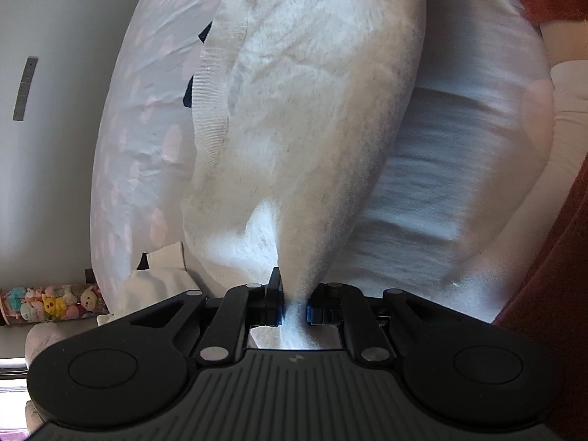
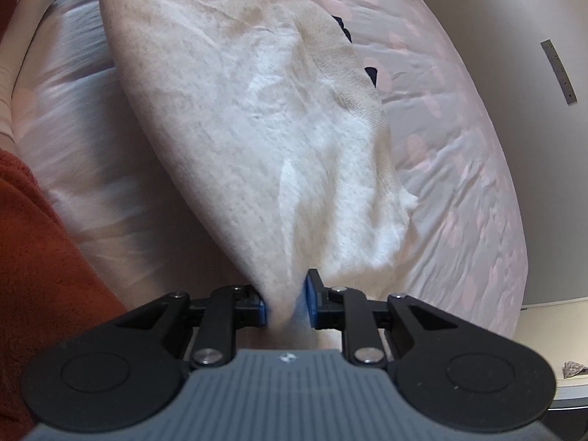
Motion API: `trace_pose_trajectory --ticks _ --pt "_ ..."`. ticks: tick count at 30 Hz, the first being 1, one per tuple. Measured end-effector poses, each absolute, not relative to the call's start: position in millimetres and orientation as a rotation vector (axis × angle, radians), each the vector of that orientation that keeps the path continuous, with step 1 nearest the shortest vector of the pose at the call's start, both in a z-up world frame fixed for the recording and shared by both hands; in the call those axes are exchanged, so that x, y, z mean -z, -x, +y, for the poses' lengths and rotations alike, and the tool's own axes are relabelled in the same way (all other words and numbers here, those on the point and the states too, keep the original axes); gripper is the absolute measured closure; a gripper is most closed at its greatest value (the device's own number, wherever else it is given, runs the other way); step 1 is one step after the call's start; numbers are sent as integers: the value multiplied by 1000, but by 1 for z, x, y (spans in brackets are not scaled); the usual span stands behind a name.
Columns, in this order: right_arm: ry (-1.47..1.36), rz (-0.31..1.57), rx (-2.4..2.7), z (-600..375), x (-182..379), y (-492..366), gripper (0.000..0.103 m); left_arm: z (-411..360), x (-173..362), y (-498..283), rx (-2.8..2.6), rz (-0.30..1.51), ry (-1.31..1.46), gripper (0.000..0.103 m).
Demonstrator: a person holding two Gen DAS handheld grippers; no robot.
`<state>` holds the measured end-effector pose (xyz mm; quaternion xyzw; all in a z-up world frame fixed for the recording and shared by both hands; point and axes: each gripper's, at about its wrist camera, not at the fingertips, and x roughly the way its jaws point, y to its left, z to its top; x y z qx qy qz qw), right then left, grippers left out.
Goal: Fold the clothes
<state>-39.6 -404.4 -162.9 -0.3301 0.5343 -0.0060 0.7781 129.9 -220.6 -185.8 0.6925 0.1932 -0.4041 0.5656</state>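
A cream fleecy garment (image 1: pixel 308 103) with a ribbed band along one edge hangs stretched over the bed. My left gripper (image 1: pixel 294 305) is shut on a bunched corner of it. The same cream garment (image 2: pixel 239 117) fills the right wrist view, where my right gripper (image 2: pixel 286 305) is shut on another bunched corner between its blue pads (image 2: pixel 311 301). The cloth fans out from both grips toward the bed. A small dark piece (image 1: pixel 187 92) peeks from behind the ribbed edge.
Under the garment lies a pale bedsheet with pink spots (image 1: pixel 125 154). A rust-red fleecy cloth (image 2: pixel 40 242) sits at the near side. White folded clothes (image 1: pixel 165 279) and a row of plush toys (image 1: pixel 51 303) lie beyond the bed's end. A grey wall (image 2: pixel 514 18) stands behind.
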Motion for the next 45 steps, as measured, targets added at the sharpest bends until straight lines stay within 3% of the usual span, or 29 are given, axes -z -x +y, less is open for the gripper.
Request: trace_pose_trajectory --ticks 15,17,24,29,32,40,45 --pt "507 1222 0 -416 149 57 66 -196 162 -99 993 558 -1592 88" --pt "458 1209 -3 -420 138 62 58 -196 154 -101 1017 575 -1549 88" --pt "191 1116 25 -444 111 66 55 -194 126 -107 1100 631 -1395 88" --pt "-9 1062 112 -470 116 50 35 -203 114 -129 1124 663 -1164 88" --pt "-161 1043 174 -492 123 41 31 -212 115 -143 1107 686 -1058 88" --pt "-569 967 372 -575 152 24 31 -234 119 -200 1077 779 -660 82" --pt "-692 933 443 -608 173 15 31 -250 138 -223 1043 790 -571 80"
